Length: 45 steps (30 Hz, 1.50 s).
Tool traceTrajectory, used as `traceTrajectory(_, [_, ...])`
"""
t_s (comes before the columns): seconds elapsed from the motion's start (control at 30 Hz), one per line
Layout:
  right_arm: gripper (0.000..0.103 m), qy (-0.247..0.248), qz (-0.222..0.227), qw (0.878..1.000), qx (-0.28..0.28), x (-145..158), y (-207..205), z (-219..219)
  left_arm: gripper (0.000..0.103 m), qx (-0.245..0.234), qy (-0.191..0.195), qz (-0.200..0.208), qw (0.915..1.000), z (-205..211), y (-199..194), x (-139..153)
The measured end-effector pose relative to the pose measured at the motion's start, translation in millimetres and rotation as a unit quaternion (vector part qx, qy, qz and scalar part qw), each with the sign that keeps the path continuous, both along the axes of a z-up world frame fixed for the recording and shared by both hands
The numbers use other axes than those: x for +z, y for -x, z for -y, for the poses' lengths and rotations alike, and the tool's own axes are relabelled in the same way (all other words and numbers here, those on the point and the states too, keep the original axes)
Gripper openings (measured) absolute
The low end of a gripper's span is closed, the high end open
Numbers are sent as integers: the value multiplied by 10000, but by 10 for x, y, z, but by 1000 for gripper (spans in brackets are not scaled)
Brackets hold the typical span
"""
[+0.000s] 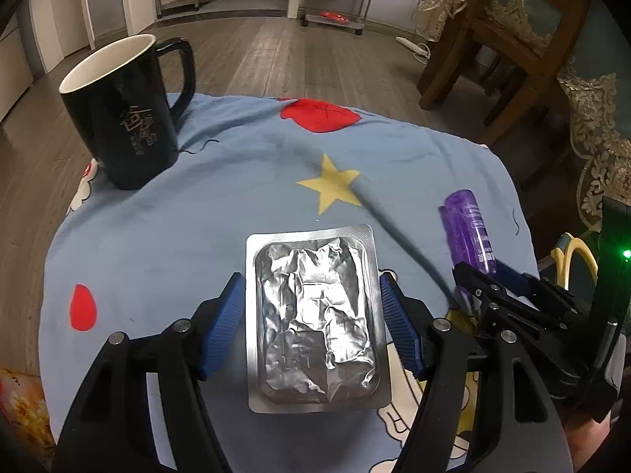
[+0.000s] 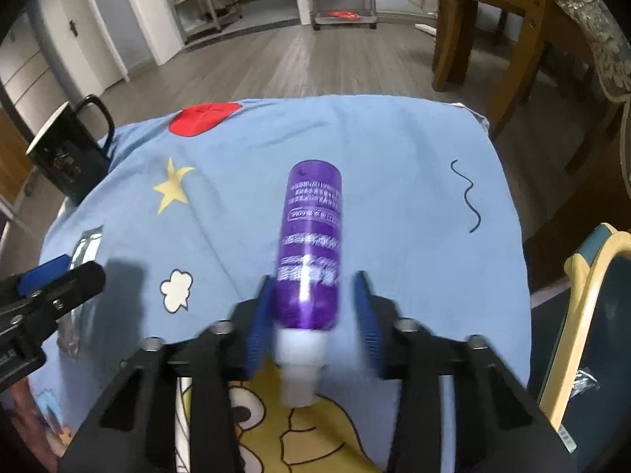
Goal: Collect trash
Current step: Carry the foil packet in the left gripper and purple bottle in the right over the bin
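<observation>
Neither piece of trash is lifted yet, as far as I can judge; both lie on the desk, on its blue cartoon-print cloth (image 1: 221, 213).

My left tongs (image 1: 311, 315) are spread, one blue pad on each long side of the foil blister pack (image 1: 313, 319), which lies flat near the desk's near edge. The pads sit just beside its rims; I cannot tell whether they touch, and nothing looks pinched.

My right tongs (image 2: 315, 319) are also spread around the purple bottle (image 2: 311, 244), which lies on its side toward the near right part of the desk, white cap pointing to me and base to the far edge. The left pad looks close against the bottle, though blur hides whether it presses; the right pad stands clearly apart from it.

The black mug (image 1: 122, 114) stands upright at the far left corner, untouched; I doubt it counts as trash.

So I put the task at its start: two grasps lined up, none closed. Still to do are closing, lifting and carrying both to a bin, which I cannot see.
</observation>
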State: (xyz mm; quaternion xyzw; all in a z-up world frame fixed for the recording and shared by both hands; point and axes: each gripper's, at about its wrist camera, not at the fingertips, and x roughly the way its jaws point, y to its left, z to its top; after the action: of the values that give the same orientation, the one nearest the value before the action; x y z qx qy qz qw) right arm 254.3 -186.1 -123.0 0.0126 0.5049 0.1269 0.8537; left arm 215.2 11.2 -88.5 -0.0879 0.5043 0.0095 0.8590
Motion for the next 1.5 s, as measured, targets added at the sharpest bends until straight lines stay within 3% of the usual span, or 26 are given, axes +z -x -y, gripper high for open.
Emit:
traceTrajectory(0.33, [33, -331, -20, 9993, 156, 196, 291, 154, 67, -249, 153, 113, 9995, 193, -27, 75])
traceTrajectory(0.77, [33, -533, 332, 9980, 17, 892, 897, 638, 67, -974, 438, 482, 9931, 627, 77, 397])
traceTrajectory(1.07, [33, -707, 530, 9946, -542, 1114, 1237, 1194, 67, -1548, 600, 642, 9840, 1064, 188, 572])
traceTrajectory(1.5, [33, -932, 875, 9805, -1493, 1171, 1561, 1849, 67, -2257, 726, 722, 9688, 1775, 304, 658])
